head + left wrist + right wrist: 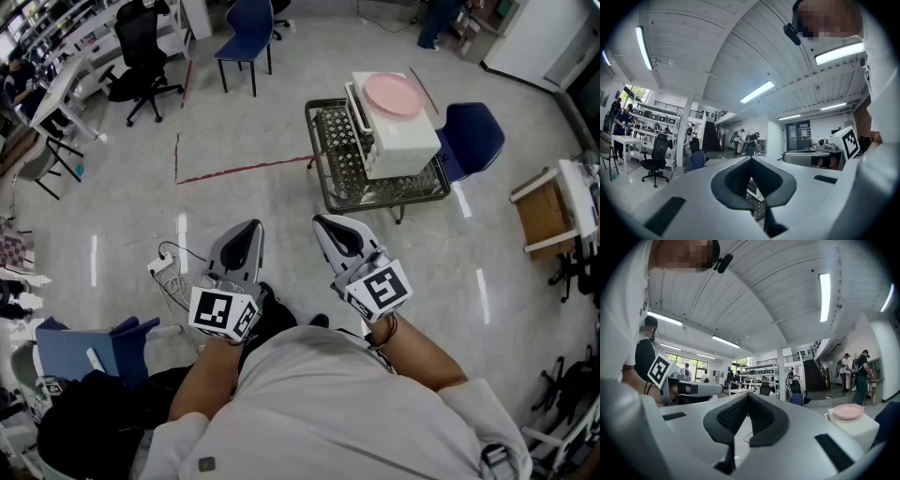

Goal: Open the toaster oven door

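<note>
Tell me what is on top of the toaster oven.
A pink plate lies on top of the toaster oven. The patch of top beneath the plate is covered and cannot be seen.

This was a large open-plan lab or engineering workspace rather than a home: a high white ribbed ceiling carried long strip lights, and a dark staircase climbed to a railed mezzanine. The pale polished floor bore a line of red tape. Black office chairs and a blue chair stood by white counters and stocked shelves, with people standing in the background
</note>
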`<state>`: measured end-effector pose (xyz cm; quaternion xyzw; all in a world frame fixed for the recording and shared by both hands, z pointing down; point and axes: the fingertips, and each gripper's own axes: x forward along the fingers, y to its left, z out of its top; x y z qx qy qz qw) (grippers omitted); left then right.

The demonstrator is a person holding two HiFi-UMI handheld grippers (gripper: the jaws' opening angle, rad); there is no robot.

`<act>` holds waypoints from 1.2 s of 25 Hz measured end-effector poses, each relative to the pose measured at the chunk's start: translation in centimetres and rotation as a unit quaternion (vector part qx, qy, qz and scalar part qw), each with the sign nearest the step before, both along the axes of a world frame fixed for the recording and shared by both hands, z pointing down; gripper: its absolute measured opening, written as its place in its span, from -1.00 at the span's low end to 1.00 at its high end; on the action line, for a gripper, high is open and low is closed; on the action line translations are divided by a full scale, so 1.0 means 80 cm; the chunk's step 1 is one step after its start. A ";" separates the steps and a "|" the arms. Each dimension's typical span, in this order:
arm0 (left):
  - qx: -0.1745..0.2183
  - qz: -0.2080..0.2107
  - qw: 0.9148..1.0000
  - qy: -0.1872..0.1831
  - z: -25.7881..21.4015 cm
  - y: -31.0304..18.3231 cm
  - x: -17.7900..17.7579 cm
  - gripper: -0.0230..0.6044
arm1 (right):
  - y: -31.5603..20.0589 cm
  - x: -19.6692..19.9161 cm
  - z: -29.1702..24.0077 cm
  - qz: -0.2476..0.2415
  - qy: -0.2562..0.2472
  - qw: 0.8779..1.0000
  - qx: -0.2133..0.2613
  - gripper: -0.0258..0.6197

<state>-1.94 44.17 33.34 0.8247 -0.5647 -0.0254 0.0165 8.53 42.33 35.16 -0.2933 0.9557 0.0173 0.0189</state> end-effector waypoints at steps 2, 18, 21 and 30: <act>0.002 -0.003 1.000 -0.003 0.001 -0.006 -0.010 -0.88 | -0.007 -0.006 0.000 0.004 0.002 1.000 0.002 -0.88; 0.000 -0.027 1.000 0.004 0.014 -0.084 -0.155 -0.88 | -0.086 -0.127 0.006 0.009 0.015 1.000 0.000 -0.87; 0.005 -0.027 1.000 0.004 0.010 -0.107 -0.199 -0.88 | -0.112 -0.164 0.002 0.018 0.014 1.000 0.007 -0.87; -0.002 -0.037 0.999 0.015 -0.006 -0.160 -0.318 -0.88 | -0.173 -0.252 -0.011 0.035 0.025 0.999 -0.002 -0.87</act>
